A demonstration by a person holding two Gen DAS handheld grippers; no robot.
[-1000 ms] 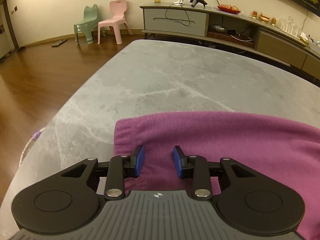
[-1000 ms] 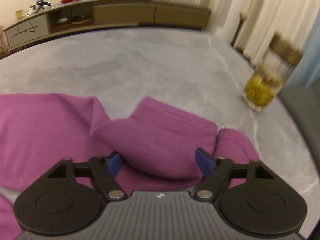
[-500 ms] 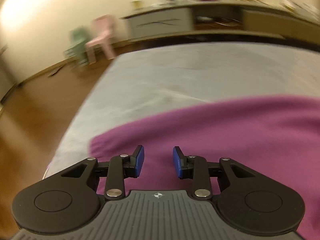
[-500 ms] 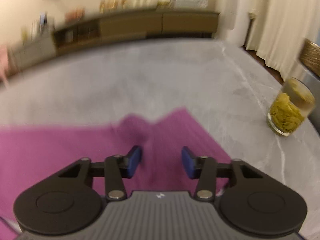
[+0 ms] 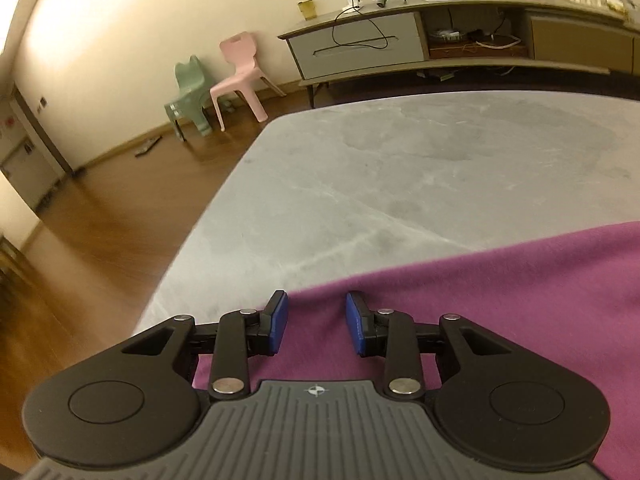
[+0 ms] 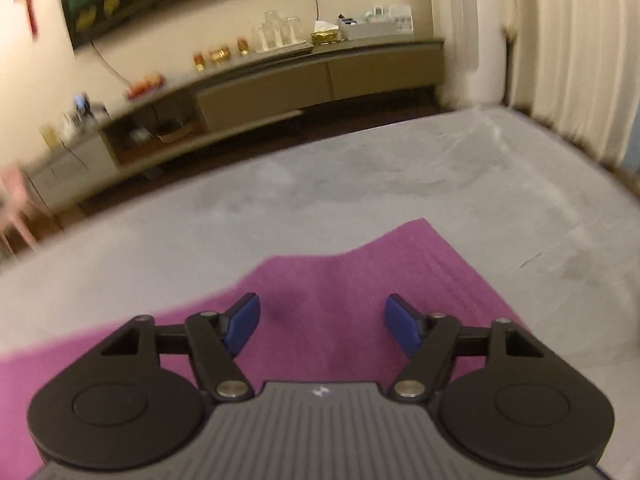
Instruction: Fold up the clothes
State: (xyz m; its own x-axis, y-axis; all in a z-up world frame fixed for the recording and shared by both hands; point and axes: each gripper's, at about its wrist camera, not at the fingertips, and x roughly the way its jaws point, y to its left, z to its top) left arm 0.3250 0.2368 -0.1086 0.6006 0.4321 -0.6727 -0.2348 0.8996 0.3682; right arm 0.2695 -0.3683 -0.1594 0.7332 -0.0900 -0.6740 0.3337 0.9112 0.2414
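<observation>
Left wrist: my left gripper [image 5: 316,322] has pads apart, empty, over the purple garment [image 5: 500,300] edge on the grey table [image 5: 400,184]; cloth cut off at right. Right wrist: my right gripper [image 6: 322,326] spread wide above a garment [image 6: 352,280] corner; background blurred.

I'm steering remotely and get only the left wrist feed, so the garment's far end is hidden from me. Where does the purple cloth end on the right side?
Observer: The purple garment ends in a ribbed hem corner on the grey table.
Operator: Is the right gripper holding it?
Observer: No, the right gripper is open above the cloth, jaws wide apart.
Operator: Anything beyond that corner?
Observer: Only bare tabletop, then curtains.
</observation>
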